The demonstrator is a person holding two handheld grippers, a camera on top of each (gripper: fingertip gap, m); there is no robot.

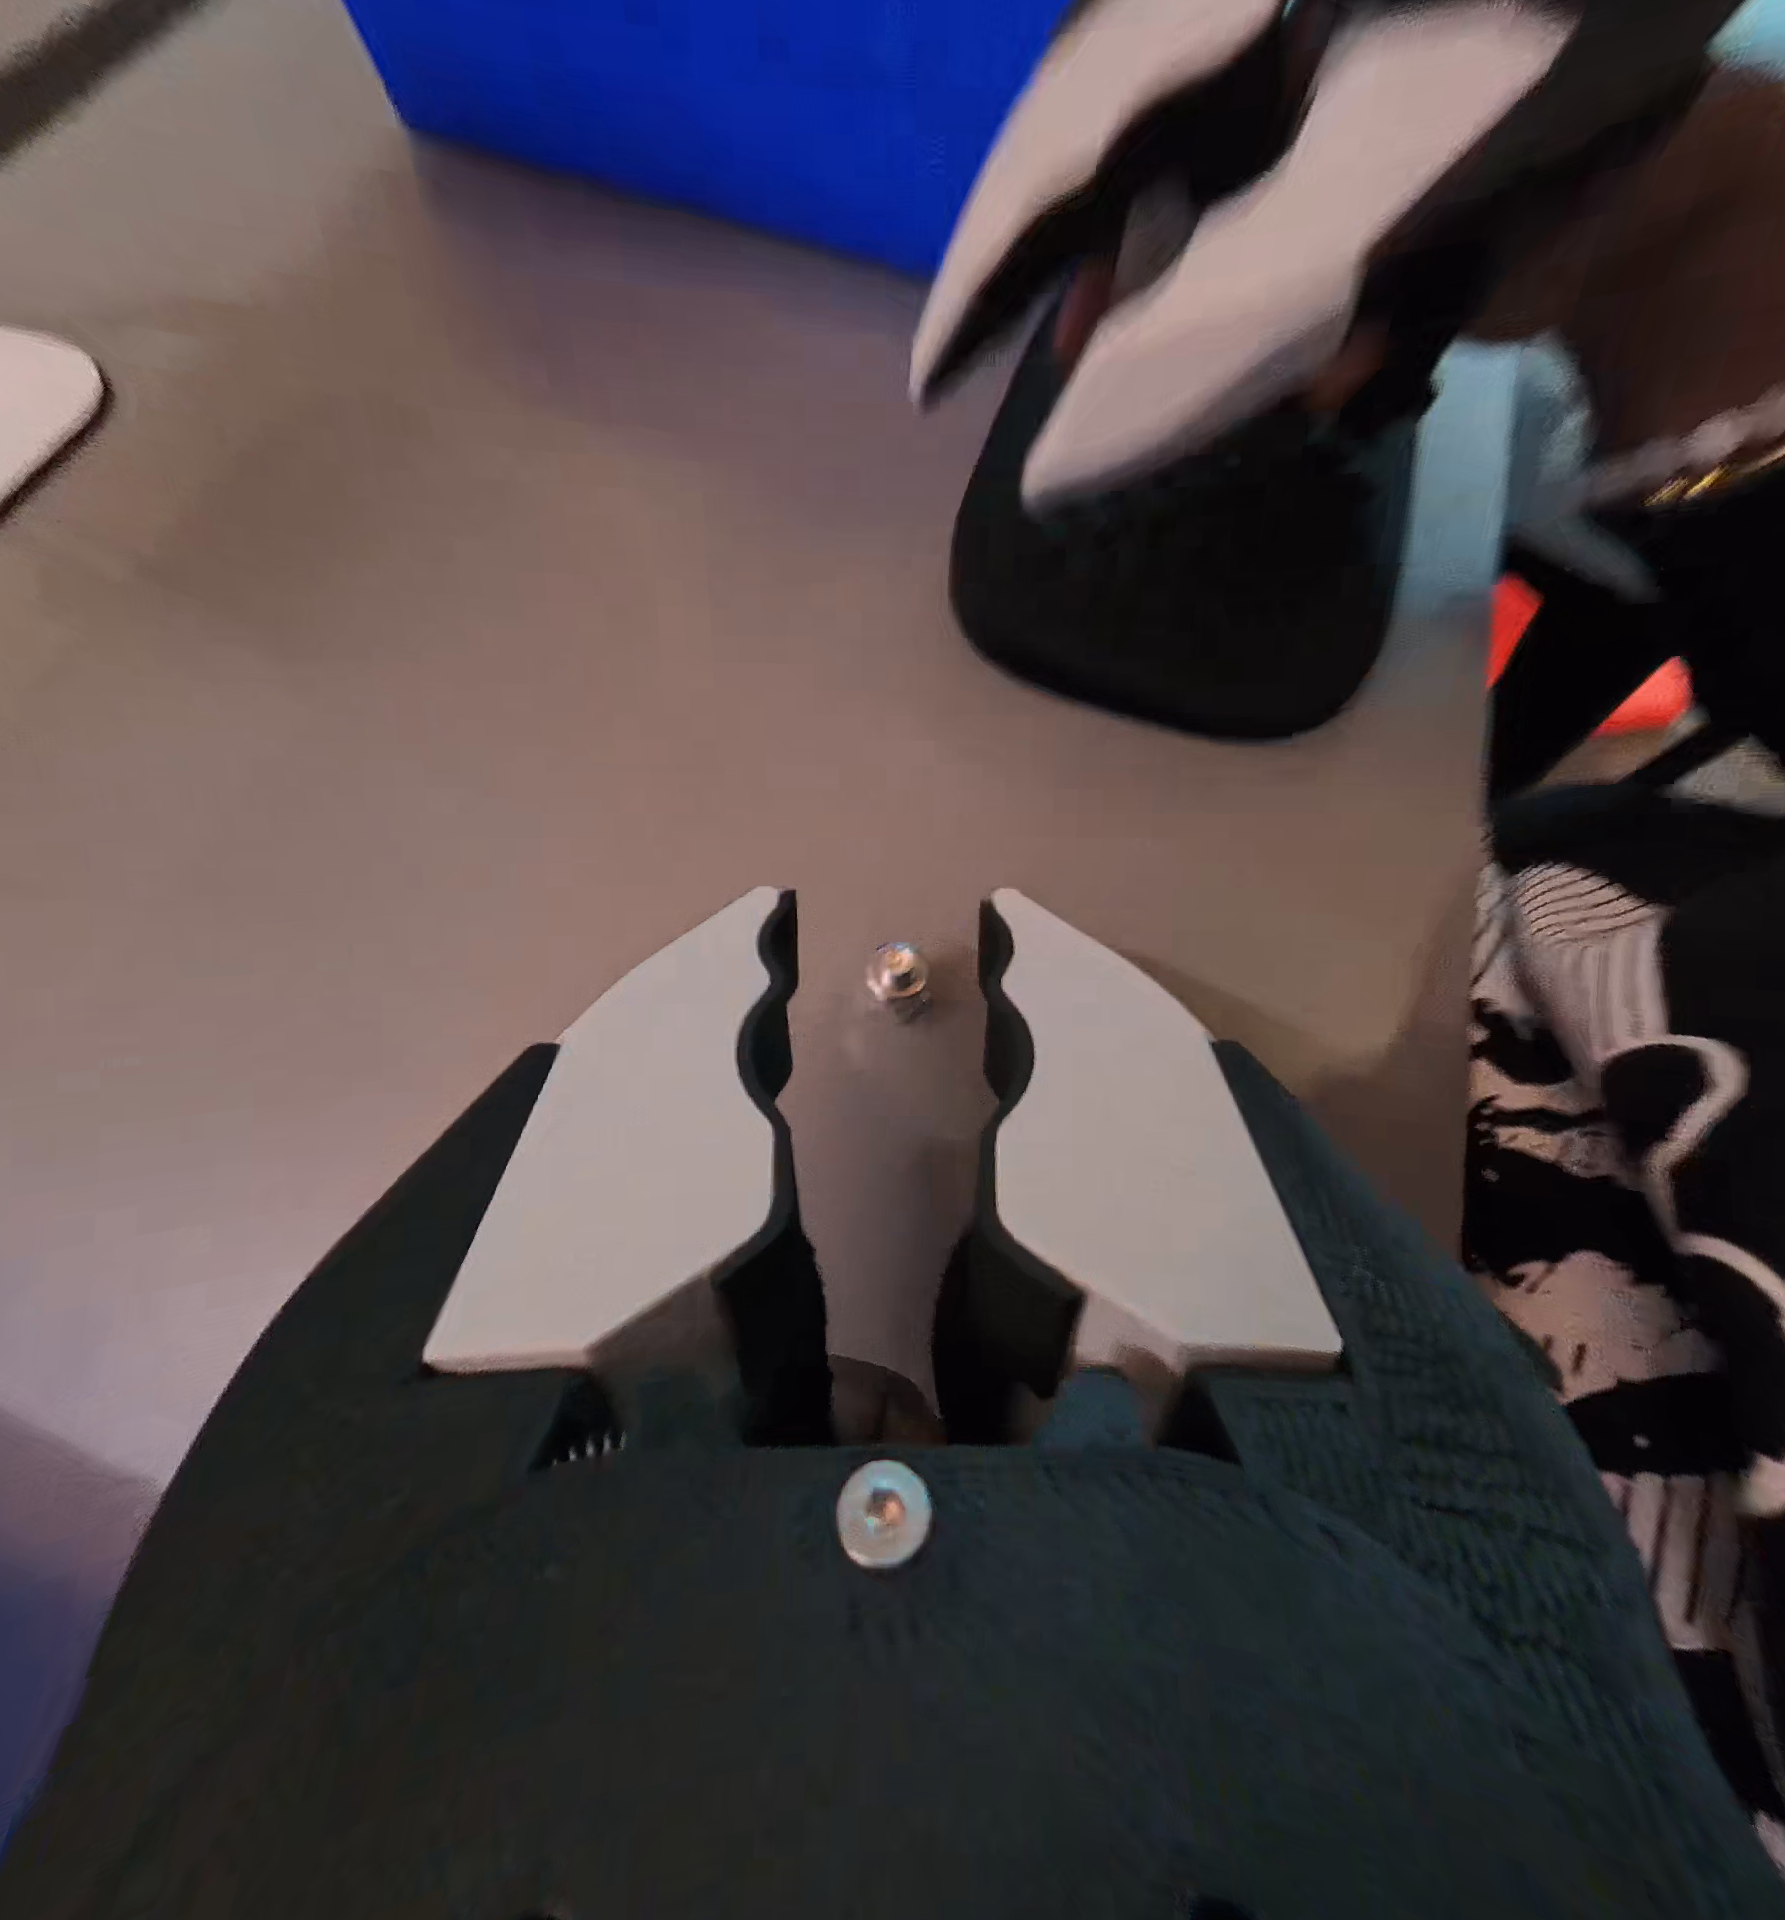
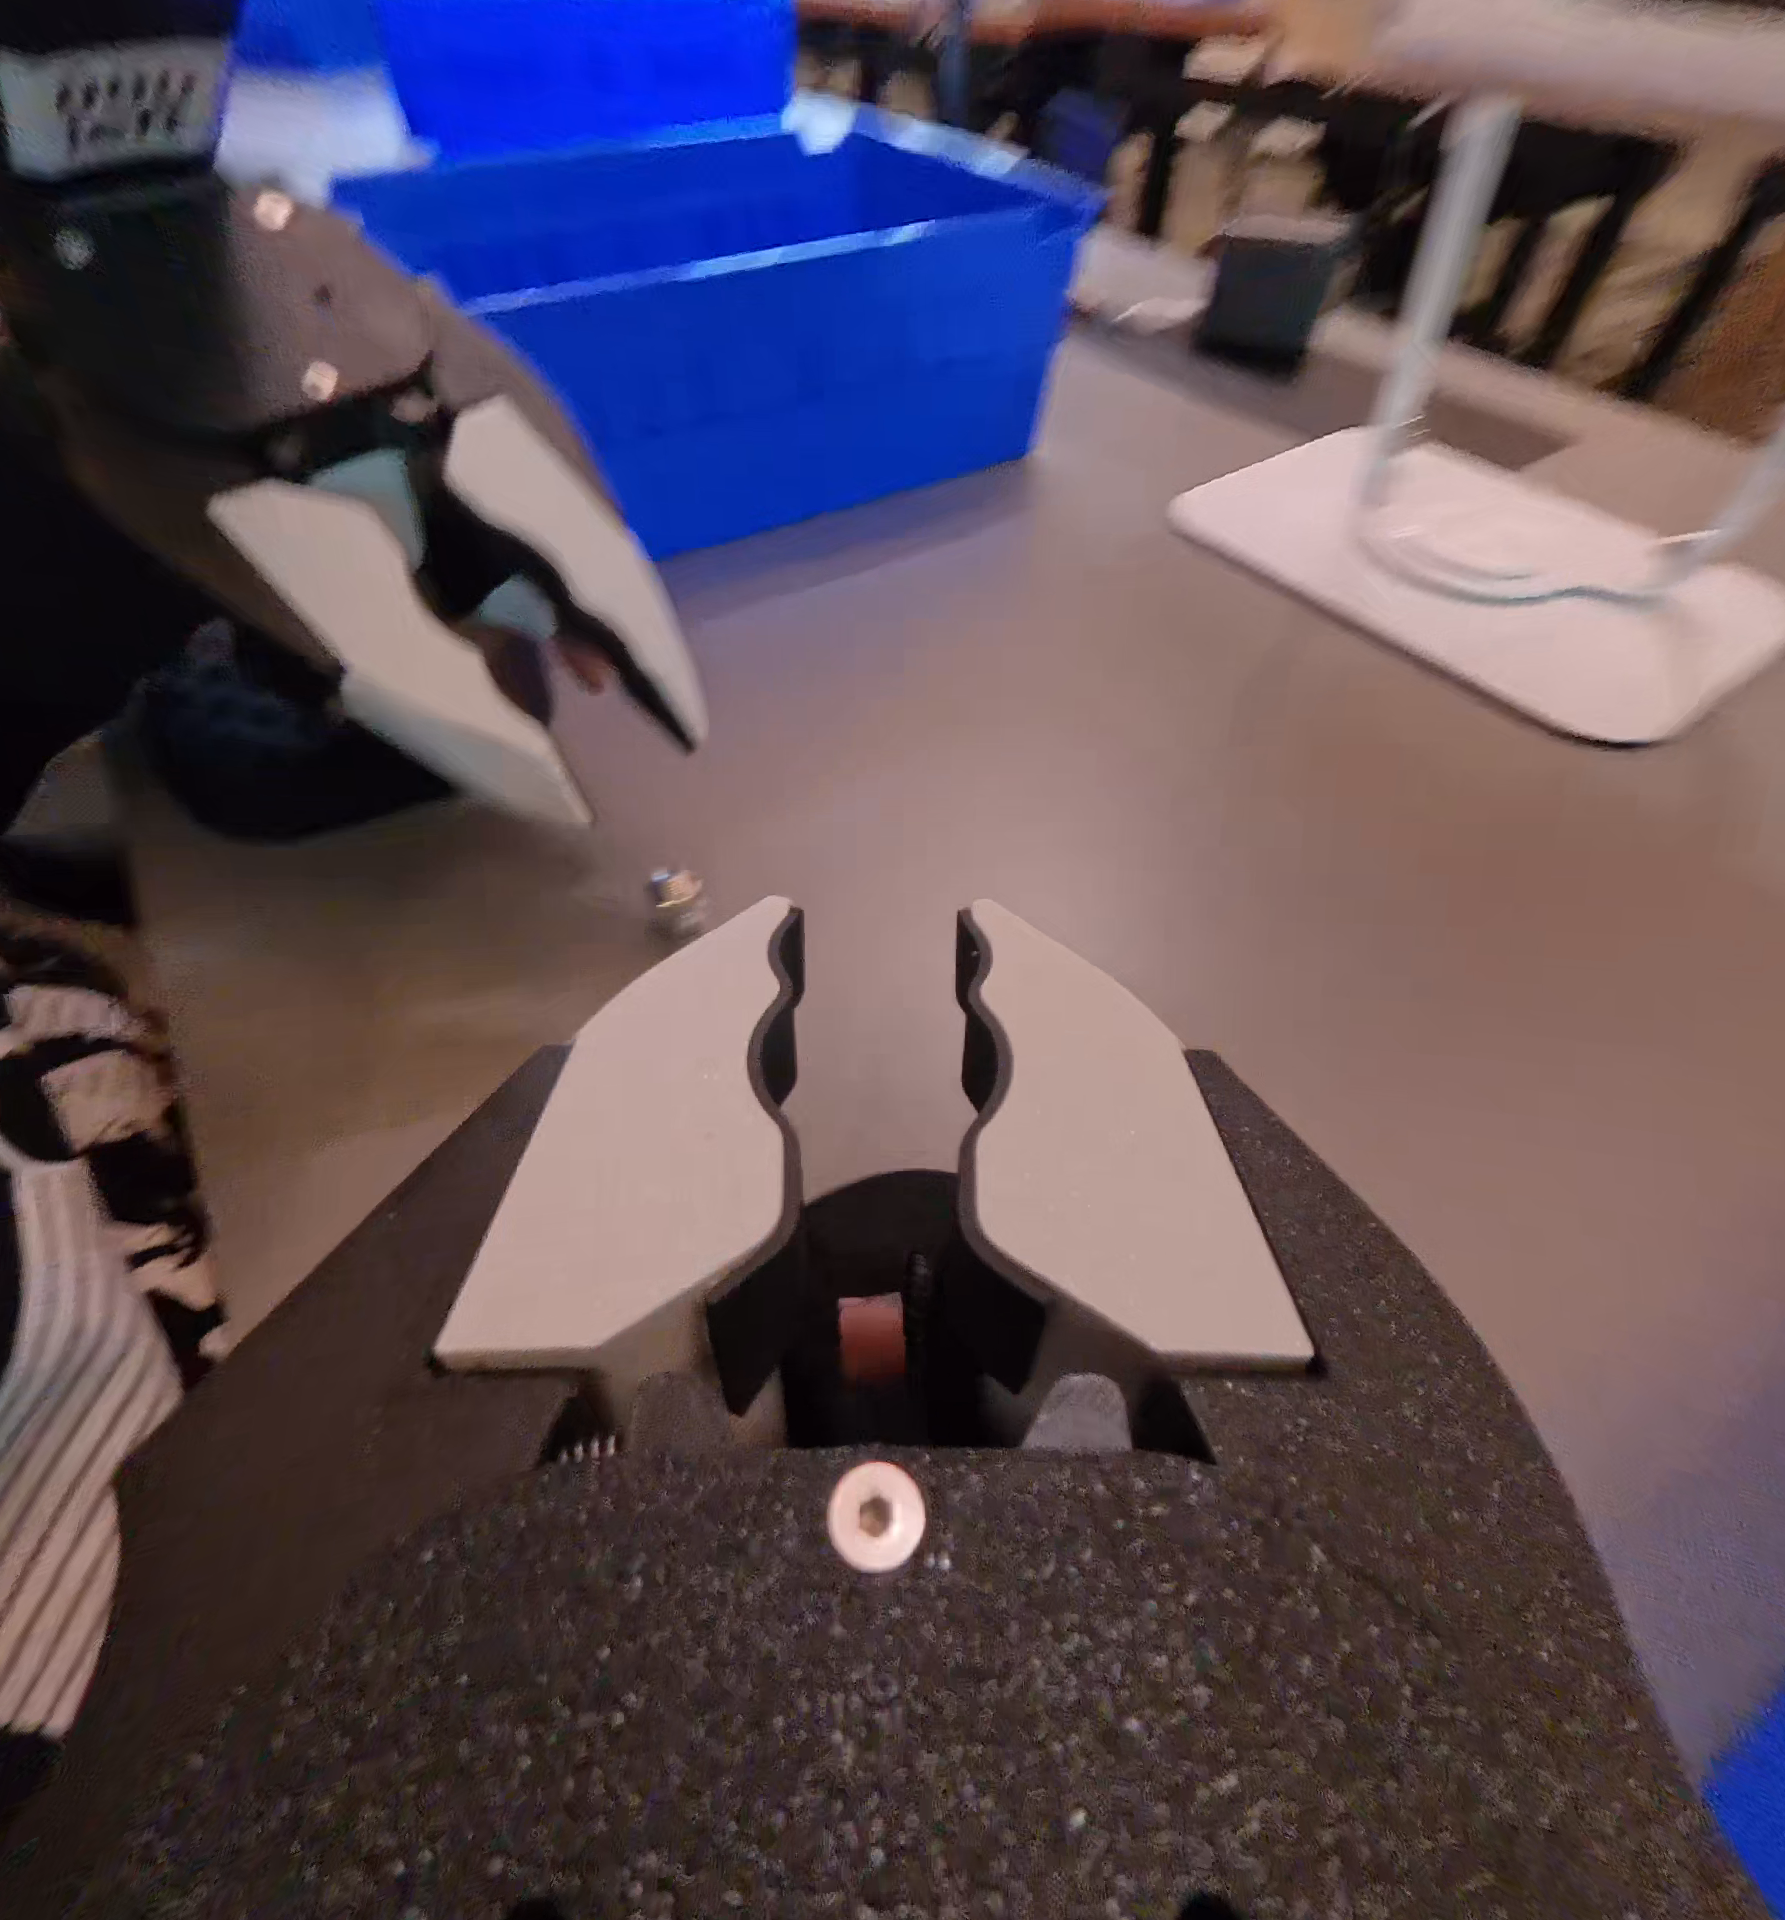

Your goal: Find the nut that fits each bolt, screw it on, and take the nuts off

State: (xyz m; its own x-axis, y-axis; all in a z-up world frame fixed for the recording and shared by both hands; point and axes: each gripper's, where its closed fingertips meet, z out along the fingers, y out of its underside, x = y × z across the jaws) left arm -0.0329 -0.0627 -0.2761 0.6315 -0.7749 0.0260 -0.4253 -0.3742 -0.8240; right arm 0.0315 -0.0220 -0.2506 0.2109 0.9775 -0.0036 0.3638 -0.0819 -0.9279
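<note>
A small silver bolt with a nut on it (image 1: pixel 898 980) stands on the grey table (image 1: pixel 452 727). My left gripper (image 1: pixel 888 914) is open and empty, hovering with the bolt in the gap between its fingertips. In the right wrist view the same bolt (image 2: pixel 676 900) stands just left of my right gripper (image 2: pixel 880 920), which is open and empty. The left gripper (image 2: pixel 639 774) shows there above the bolt, open. The right gripper (image 1: pixel 981 436) shows blurred at the upper right of the left wrist view, jaws apart.
A blue bin (image 2: pixel 763 343) stands at the back of the table. A white stand base (image 2: pixel 1490 592) with a clear pole sits to the right. A black pad (image 1: pixel 1179 603) lies beyond the bolt. A person's patterned sleeve (image 2: pixel 36 1195) is on the left. Spacing between my two grippers at the tips: around 9 centimeters.
</note>
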